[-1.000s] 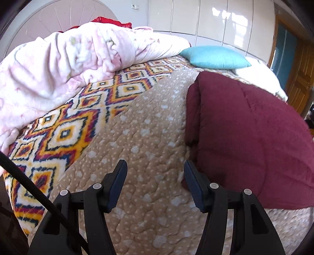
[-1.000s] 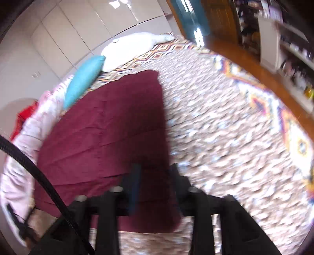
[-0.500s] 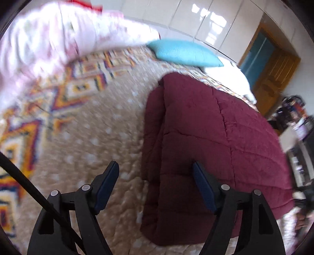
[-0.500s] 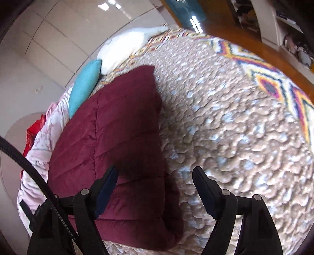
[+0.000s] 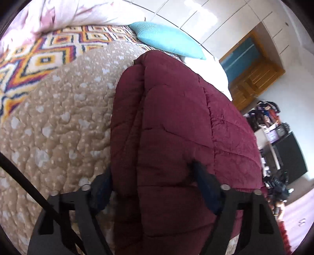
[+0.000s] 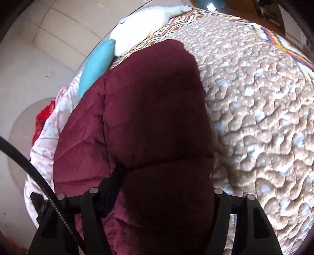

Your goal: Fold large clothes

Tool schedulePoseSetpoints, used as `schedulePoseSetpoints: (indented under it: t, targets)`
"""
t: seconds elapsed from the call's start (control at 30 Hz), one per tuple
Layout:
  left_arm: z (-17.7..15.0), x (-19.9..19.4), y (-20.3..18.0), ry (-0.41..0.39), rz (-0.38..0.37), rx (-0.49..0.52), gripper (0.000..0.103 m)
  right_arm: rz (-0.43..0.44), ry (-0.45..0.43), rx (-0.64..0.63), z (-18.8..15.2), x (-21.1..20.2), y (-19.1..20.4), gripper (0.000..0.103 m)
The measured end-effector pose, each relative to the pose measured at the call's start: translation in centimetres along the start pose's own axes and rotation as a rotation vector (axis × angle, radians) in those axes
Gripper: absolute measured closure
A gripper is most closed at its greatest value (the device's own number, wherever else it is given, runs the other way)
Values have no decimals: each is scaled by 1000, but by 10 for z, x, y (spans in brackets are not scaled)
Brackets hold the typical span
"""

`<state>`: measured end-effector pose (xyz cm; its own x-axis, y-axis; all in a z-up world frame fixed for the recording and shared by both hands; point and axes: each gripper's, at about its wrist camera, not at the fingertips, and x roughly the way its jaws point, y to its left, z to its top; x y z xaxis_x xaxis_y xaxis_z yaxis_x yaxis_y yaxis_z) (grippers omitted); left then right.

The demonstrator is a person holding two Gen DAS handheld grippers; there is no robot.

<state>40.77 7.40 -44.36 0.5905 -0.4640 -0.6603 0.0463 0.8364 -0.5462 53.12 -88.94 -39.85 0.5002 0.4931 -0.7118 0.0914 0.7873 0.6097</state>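
Note:
A thick maroon quilt [image 5: 176, 127] lies folded on the bed, over a beige dotted bedspread [image 5: 58, 121]. My left gripper [image 5: 153, 188] is open wide, its fingers straddling the quilt's near left edge, the thick fold bulging between them. The quilt also fills the right wrist view [image 6: 149, 117]. My right gripper [image 6: 164, 188] is open wide too, straddling the quilt's near right edge; its right finger is hidden behind the fabric.
A teal pillow [image 5: 166, 39] and a white pillow [image 6: 141, 25] lie at the head of the bed. A pink-white duvet [image 5: 58, 13] is heaped at the far left. A wooden door [image 5: 253, 78] and cluttered shelves [image 5: 274, 127] stand beyond the bed.
Both grippers moved in over the quilt's near edge. The right gripper opened from nearly shut to wide. The thick folded edge now sits between the fingers of each.

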Motion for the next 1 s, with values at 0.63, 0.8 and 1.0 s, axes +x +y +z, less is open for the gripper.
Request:
schedulePoseSetpoints:
  t: [0.63, 0.8, 1.0]
  targets:
    - [1, -24, -55, -57, 100, 114, 55, 1, -81, -35, 0, -48, 10, 72]
    - [-3, -9, -40, 5, 136, 57, 47, -42, -60, -17, -4, -45, -1, 72]
    - [-5, -31, -49, -40, 115, 80, 50, -75, -67, -49, -5, -57, 13, 74]
